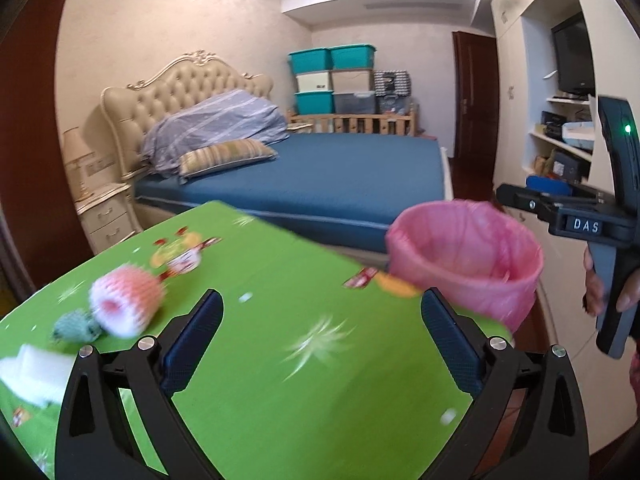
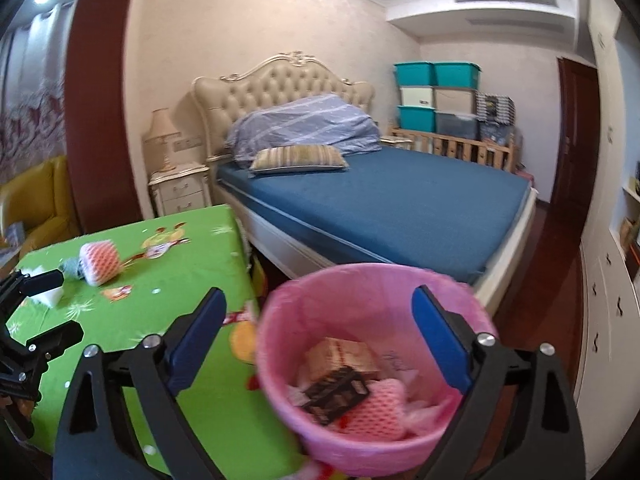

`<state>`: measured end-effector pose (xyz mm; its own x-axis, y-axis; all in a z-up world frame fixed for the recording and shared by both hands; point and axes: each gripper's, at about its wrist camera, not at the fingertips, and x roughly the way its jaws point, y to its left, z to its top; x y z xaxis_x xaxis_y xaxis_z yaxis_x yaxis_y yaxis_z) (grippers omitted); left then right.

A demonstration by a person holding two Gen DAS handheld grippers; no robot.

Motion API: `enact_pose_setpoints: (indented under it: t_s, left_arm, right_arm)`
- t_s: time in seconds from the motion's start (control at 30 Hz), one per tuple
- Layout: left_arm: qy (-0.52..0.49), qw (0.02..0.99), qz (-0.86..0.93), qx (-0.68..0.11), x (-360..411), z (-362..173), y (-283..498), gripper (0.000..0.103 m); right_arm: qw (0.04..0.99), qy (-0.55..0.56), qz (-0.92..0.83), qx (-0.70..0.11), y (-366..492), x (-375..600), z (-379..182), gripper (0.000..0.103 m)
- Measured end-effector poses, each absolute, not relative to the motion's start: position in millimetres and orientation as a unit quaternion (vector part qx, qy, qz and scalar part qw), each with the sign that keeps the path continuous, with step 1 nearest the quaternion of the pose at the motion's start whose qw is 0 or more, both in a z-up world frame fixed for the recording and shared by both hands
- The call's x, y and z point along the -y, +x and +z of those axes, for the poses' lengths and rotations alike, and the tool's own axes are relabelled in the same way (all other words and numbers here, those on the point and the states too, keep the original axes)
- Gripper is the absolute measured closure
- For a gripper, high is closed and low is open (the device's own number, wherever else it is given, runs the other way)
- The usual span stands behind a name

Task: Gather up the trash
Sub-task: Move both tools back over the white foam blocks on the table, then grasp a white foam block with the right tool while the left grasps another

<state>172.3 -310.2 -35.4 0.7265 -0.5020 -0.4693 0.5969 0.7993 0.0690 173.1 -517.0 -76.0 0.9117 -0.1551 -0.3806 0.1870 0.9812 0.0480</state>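
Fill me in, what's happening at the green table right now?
A person is clearing trash with a handheld gripper in each hand. The left gripper is open and empty over the green table, aimed toward the foam net, teal scrap and white foam. The right gripper, open and empty, hangs over the pink bin, which already holds scraps.

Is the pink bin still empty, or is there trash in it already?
Partly filled. The pink bin already holds a cardboard box, a black crate-like piece and pink foam netting.
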Motion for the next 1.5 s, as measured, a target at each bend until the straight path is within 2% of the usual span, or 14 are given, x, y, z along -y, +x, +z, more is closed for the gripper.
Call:
enact_pose_setpoints:
  t_s: [0.5,0.9,1.17,1.5]
  left_arm:
    - [0.054,0.951,-0.163,-0.255,138,-46,166,0.009]
    - [-0.005,0.965,0.013,-0.264,-16,-44,167,0.009]
    - [-0.039,0.96,0.043,-0.275,-65,-54,167,0.009]
    - [-0.046,0.953,0.046,-0.296,-69,-63,178,0.009]
  right_arm:
    - [0.967,0.032,0.06,-0.247,240,353,-110,0.011]
    - [0.921,-0.085,0.197,-0.324,299,186,-129,0.011]
    - [0.89,-0.153,0.251,-0.347,345,113,-124,0.011]
    - [0.853,-0.187,0.32,-0.367,404,69,-125,0.013]
